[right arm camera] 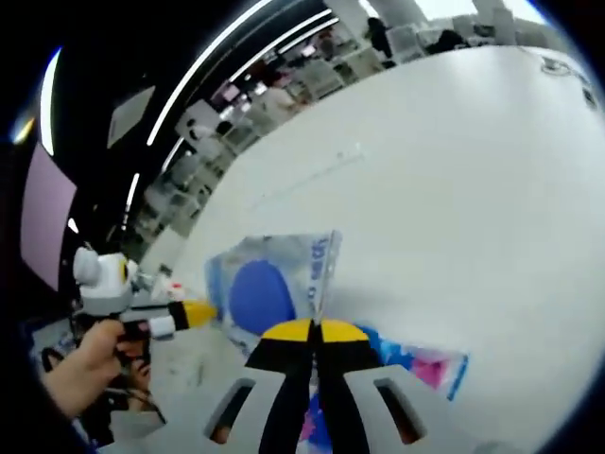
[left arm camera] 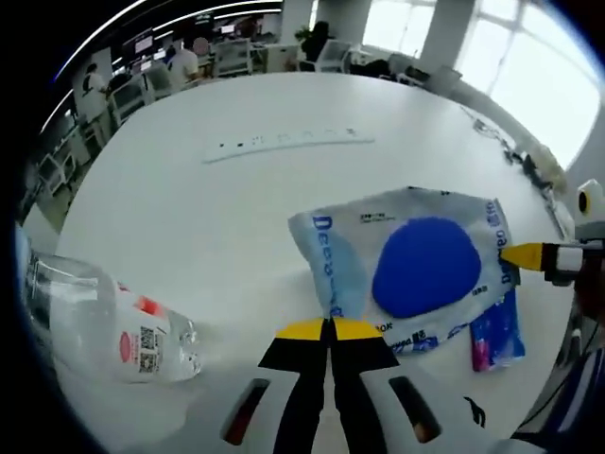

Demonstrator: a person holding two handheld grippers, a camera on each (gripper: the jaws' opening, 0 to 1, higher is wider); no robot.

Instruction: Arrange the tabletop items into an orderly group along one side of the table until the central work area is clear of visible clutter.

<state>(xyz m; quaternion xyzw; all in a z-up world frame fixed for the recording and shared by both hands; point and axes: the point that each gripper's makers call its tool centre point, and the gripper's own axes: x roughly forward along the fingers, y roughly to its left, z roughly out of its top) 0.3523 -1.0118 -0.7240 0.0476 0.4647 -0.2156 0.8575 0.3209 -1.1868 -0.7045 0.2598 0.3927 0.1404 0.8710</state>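
Note:
A clear plastic bag [left arm camera: 425, 213] with blue print holds a round blue disc [left arm camera: 425, 267]. My left gripper [left arm camera: 332, 326] is shut on the bag's near-left edge. The right gripper [left arm camera: 523, 255] comes in from the right with its yellow tip on the bag's far-right edge. In the right gripper view the same bag [right arm camera: 293, 260] lies just past my right gripper [right arm camera: 315, 329], which is shut on its edge. There the left gripper [right arm camera: 197, 313], held by a hand [right arm camera: 85, 371], pinches the bag's opposite side. A small blue and pink packet [left arm camera: 496, 336] [right arm camera: 421, 367] lies beside the bag.
A clear plastic bottle [left arm camera: 113, 331] with a red-marked label lies on its side at the left. A white power strip [left arm camera: 284, 144] lies further back on the white table [left arm camera: 236, 218]. Desks and people stand beyond the table's far edge.

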